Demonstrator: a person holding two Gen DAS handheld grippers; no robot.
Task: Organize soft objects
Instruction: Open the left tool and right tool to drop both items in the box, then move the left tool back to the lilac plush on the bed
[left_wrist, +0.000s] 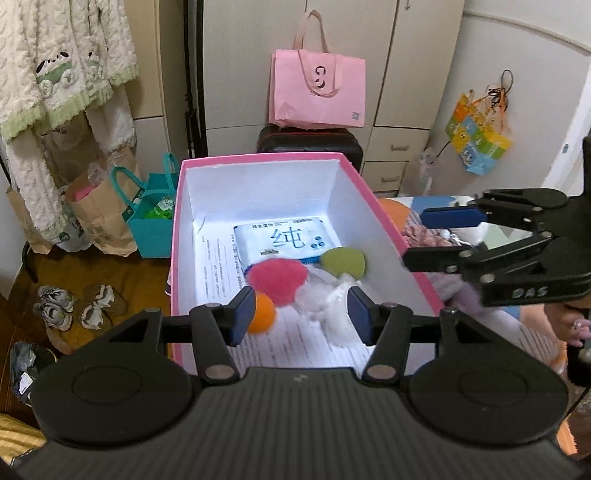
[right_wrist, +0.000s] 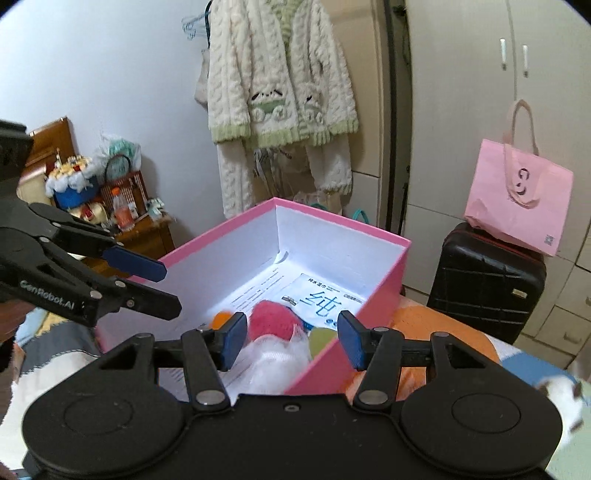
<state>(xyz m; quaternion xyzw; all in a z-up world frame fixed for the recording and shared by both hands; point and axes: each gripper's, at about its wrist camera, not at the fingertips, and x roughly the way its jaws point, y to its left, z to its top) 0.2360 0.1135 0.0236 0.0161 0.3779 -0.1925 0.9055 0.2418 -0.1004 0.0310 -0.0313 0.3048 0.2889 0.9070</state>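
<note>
A pink box with white inside (left_wrist: 258, 158) (right_wrist: 369, 291) stands on the bed. In it lie a tissue pack (left_wrist: 284, 240) (right_wrist: 325, 301), a pink pom-pom (left_wrist: 277, 280) (right_wrist: 273, 321), a green ball (left_wrist: 343, 260) (right_wrist: 320, 339), an orange ball (left_wrist: 262, 314) (right_wrist: 221, 318) and a white fluffy piece (left_wrist: 332, 302) (right_wrist: 273, 358). My left gripper (left_wrist: 301, 319) (right_wrist: 164, 286) is open and empty over the box's near end. My right gripper (right_wrist: 291, 341) (left_wrist: 413, 236) is open and empty at the box's right wall.
A pink tote bag (left_wrist: 317, 92) (right_wrist: 517, 199) sits on a black suitcase (left_wrist: 306, 140) (right_wrist: 484, 280) behind the box. Paper and teal bags (left_wrist: 147, 214) and shoes (left_wrist: 70, 306) are on the floor at left. A knit sweater (right_wrist: 280, 85) hangs on the wall.
</note>
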